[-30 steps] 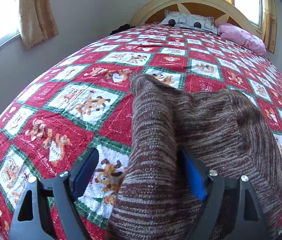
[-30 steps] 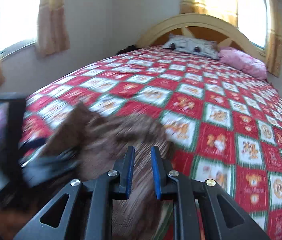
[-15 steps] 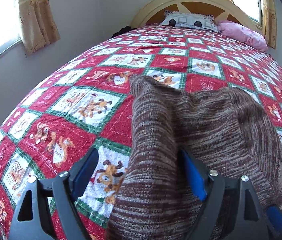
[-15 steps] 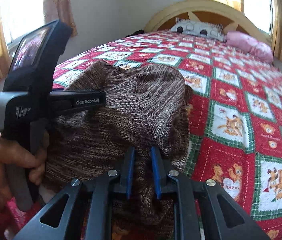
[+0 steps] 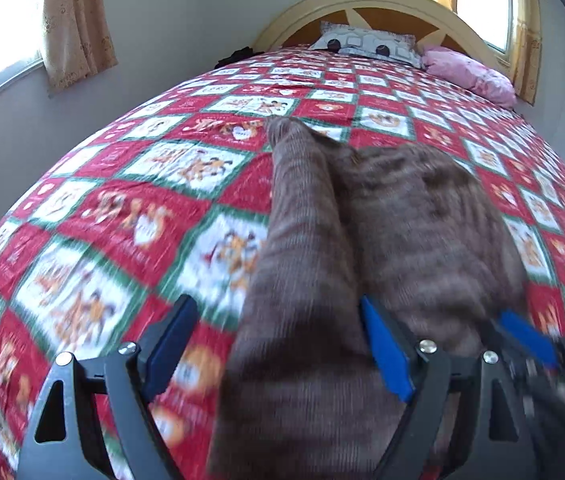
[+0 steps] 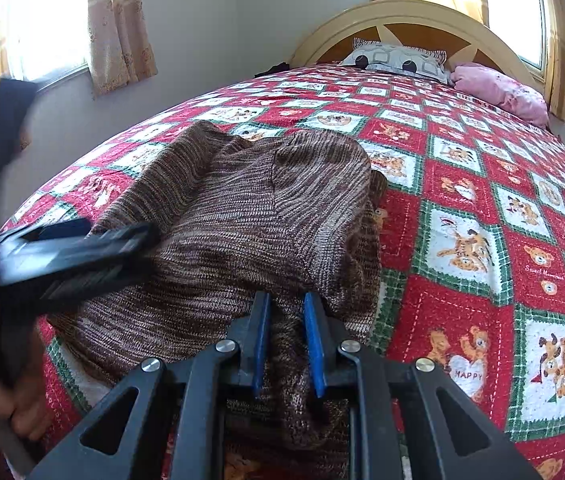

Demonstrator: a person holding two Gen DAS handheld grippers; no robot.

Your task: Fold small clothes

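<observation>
A brown striped knit sweater (image 5: 402, 216) lies on the red patterned bedspread (image 5: 122, 208), partly folded, one sleeve stretching away. My left gripper (image 5: 278, 344) is open, its wide jaws on either side of the sweater's near part. In the right wrist view the sweater (image 6: 242, 208) is bunched in front. My right gripper (image 6: 285, 336) is shut on a fold of the sweater's near edge. The left gripper (image 6: 74, 256) shows blurred at the left, over the sweater. The right gripper's blue pads (image 5: 526, 336) show blurred at the lower right of the left wrist view.
The bedspread (image 6: 482, 200) covers a large bed. A grey patterned pillow (image 6: 398, 60) and a pink pillow (image 6: 498, 88) lie by the wooden headboard (image 6: 422, 20). Curtained windows and a wall stand to the left. A hand (image 6: 10, 412) holds the left gripper.
The left wrist view has blurred and shifted; the left gripper has moved lower and left over the sweater. The right gripper stays clamped on the sweater and has come closer to the left one.
</observation>
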